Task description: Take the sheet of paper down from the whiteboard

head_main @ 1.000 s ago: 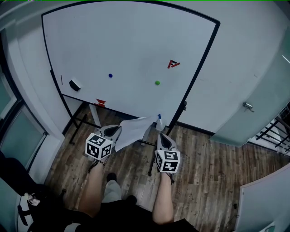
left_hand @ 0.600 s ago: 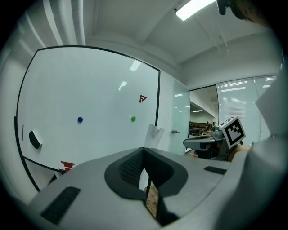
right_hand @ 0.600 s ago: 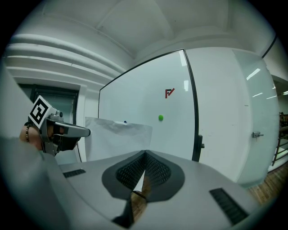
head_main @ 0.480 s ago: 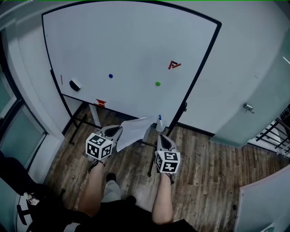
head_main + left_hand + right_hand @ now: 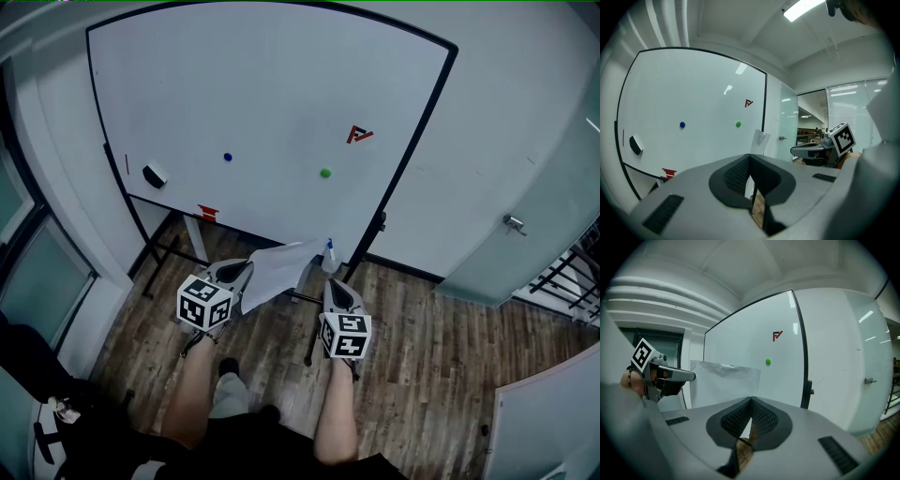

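The white sheet of paper [image 5: 274, 266] hangs off the whiteboard [image 5: 262, 103], low down between my two grippers. My left gripper [image 5: 247, 270] is shut on the sheet's left edge. In the left gripper view the sheet [image 5: 759, 140] shows nearly edge-on, running up from the closed jaws of that gripper [image 5: 751, 161]. In the right gripper view the paper [image 5: 724, 383] hangs flat before the board, with the left gripper [image 5: 693, 376] at its top left corner. My right gripper [image 5: 330, 285] is shut, and I see nothing between its jaws [image 5: 751, 403].
A blue magnet [image 5: 227, 157], a green magnet [image 5: 325, 172] and a red mark [image 5: 358, 133] are on the board. An eraser [image 5: 155, 174] sits at its lower left. A blue-capped bottle [image 5: 329, 255] stands by the board's stand. A door with a handle [image 5: 512, 221] is at the right.
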`<state>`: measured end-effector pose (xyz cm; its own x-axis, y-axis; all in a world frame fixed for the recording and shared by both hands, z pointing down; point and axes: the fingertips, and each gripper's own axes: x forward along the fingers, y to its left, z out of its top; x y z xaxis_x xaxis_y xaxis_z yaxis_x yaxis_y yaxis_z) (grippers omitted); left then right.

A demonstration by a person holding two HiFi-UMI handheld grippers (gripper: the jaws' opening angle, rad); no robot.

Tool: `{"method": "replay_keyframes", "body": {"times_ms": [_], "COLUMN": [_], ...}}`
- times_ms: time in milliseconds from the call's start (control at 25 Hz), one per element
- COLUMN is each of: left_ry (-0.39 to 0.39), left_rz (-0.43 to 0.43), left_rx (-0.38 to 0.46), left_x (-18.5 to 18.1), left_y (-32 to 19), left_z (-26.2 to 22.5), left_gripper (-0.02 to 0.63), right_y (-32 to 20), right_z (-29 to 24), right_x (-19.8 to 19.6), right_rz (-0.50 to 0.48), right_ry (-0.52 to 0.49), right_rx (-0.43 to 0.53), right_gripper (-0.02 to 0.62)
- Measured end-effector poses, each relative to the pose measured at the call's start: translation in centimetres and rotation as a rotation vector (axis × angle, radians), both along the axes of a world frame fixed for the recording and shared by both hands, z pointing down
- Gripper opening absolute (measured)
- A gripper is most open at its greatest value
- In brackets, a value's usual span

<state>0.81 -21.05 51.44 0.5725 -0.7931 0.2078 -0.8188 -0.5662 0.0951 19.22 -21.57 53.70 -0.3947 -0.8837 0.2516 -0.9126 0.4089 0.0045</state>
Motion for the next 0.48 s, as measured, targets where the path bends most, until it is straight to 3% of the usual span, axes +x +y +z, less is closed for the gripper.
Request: {"method": "replay_keyframes", "body": {"times_ms": [480], "left_ry": [-0.006], "left_rz": [0.001], "left_rx": [-0.005], "left_x": [0.70], "left_y": [-0.15], "left_z": [0.11], "left_gripper": [0.020], "right_y": [-0.25], "right_z": [0.06], "right_x": [0.61], "right_rz": [-0.008], "right_ry": [0.006], "right_rx": [0.000], "right_gripper": [0.025]}}
